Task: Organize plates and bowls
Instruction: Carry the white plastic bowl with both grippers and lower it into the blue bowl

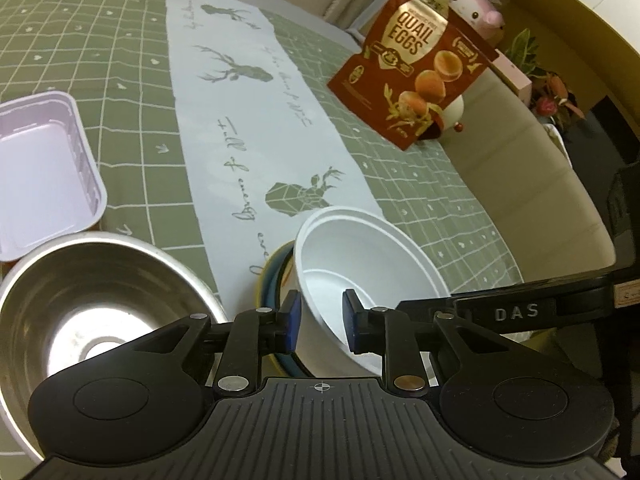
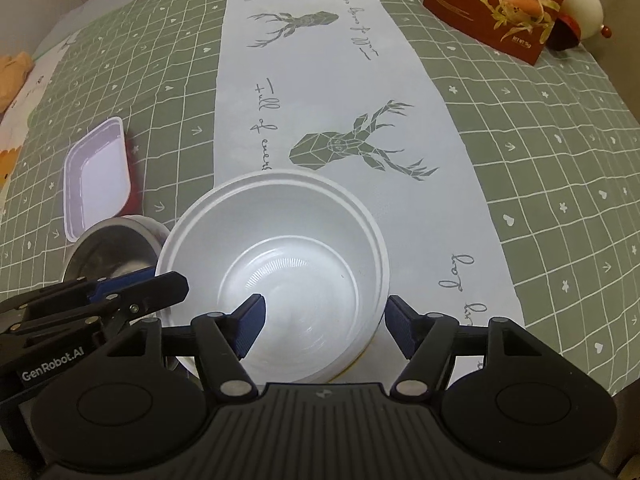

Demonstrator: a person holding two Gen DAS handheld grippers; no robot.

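Observation:
A white plastic bowl sits nested on a yellow and blue bowl. My left gripper straddles the white bowl's near rim, one pad outside and one inside, with a gap to the wall. My right gripper is wide open, one finger inside the white bowl and one outside its right wall. A steel bowl stands to the left. The left gripper also shows in the right wrist view.
A pale lilac rectangular tray lies at the left. A red quail eggs bag stands at the far right. A white deer-print runner crosses the green checked tablecloth. A beige sofa borders the table.

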